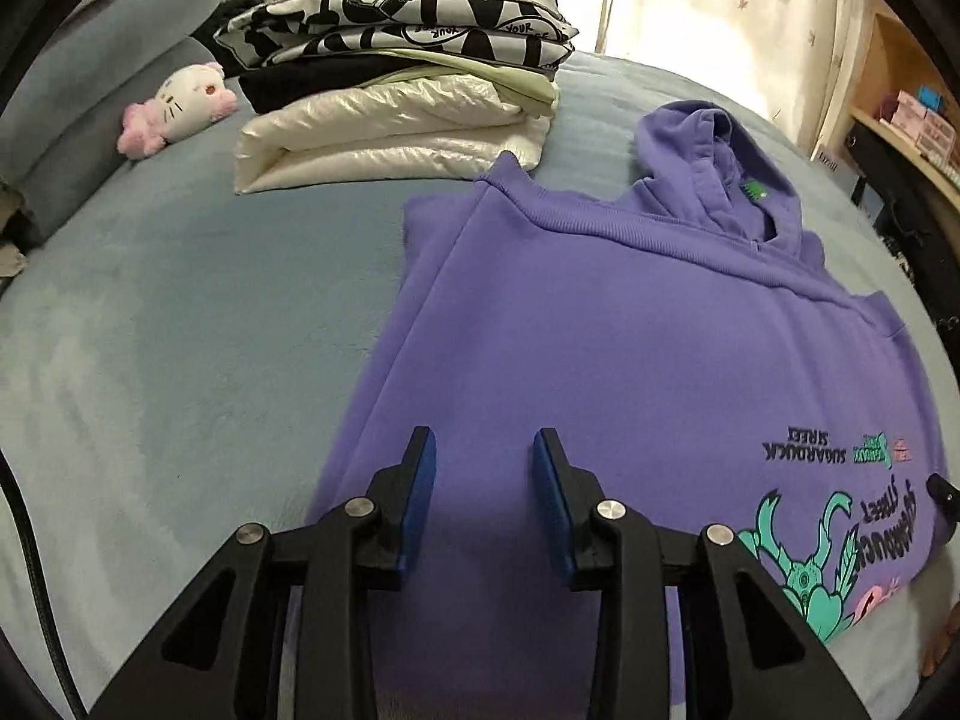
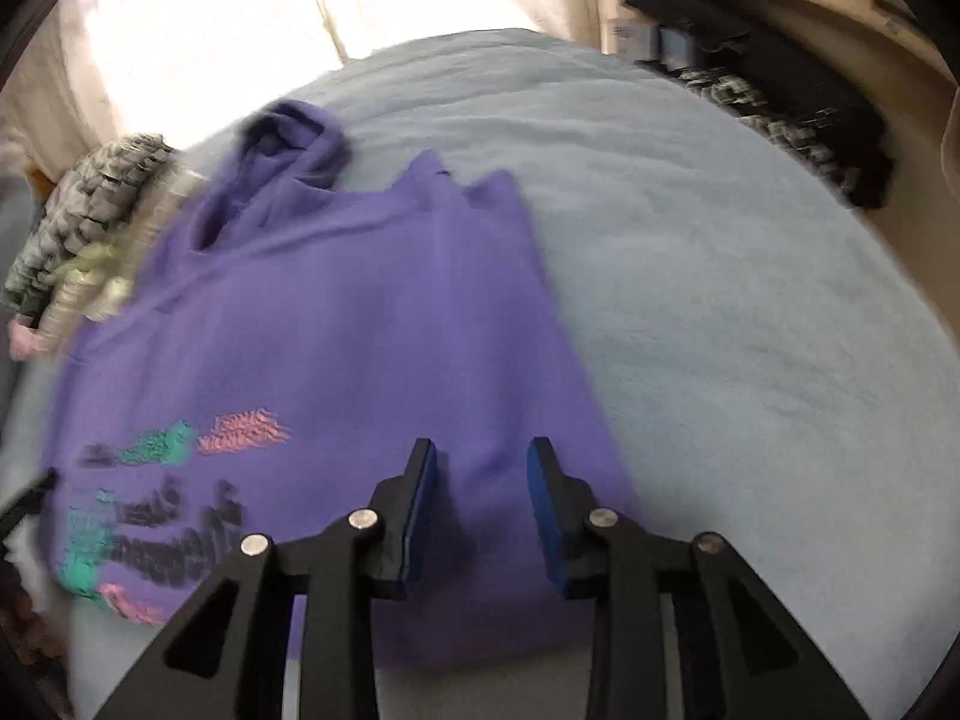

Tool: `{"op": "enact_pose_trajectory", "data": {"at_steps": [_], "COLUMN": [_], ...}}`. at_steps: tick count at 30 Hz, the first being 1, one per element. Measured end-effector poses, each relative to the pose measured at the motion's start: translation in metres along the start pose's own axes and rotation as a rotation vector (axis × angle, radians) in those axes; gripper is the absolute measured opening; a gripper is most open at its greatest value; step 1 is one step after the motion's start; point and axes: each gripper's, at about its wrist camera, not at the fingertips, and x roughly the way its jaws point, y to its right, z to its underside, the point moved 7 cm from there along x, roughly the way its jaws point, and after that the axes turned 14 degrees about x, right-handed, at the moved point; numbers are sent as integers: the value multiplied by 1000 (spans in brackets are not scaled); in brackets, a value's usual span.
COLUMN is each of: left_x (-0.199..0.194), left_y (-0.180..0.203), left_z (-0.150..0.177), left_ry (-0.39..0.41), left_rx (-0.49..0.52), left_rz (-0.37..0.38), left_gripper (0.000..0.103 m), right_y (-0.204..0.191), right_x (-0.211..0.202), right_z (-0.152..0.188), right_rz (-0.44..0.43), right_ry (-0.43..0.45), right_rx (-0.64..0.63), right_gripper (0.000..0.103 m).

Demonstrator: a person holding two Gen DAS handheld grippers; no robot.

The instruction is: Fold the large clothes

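Observation:
A purple hoodie (image 1: pixel 630 324) lies flat on the grey-blue bed (image 1: pixel 180 330), back side up with printed lettering and a teal graphic, hood at the far end, both sleeves folded in over the body. My left gripper (image 1: pixel 483 450) is open and empty, just above the hoodie's left near part. In the blurred right wrist view the hoodie (image 2: pixel 360 330) fills the left half. My right gripper (image 2: pixel 480 462) is open and empty, above the hoodie's right near part. A tip of the right gripper shows at the left wrist view's right edge (image 1: pixel 945 492).
A stack of folded clothes (image 1: pixel 396 78) sits at the far left of the bed, with a white-and-pink plush toy (image 1: pixel 180 102) and grey pillows (image 1: pixel 114 60) beside it. Shelves (image 1: pixel 900 102) stand on the right. Dark items (image 2: pixel 798 120) lie at the bed's right edge.

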Motion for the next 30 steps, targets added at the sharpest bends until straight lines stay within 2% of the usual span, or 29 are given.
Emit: {"op": "enact_pose_trajectory", "data": {"at_steps": [6,12,18,24,26,30], "left_x": [-7,-20,-33,-43,-46,-51], "left_y": [5,8,9,10,12,19], "left_z": [2,10,15,10,7,-1], "left_ry": [-20,-33,-39,-24,-13,-6], "left_rx": [-34,-62,-83,-67,-59,-34], "left_rz": [20,66,113,113,108,112], "left_gripper": [37,38,39,41,46,46], "right_y": [4,-3,0,1,-1,-4], "right_x": [1,1,-1,-1,0,1], "right_z": [6,18,18,19,20,21], "right_rz": [13,86,82,98,114,145], "right_ry": [-23,37,42,16,20,24], "right_rx": [13,-57,-17,8,-6,-31], "right_gripper": [36,37,38,40,40,41]}}
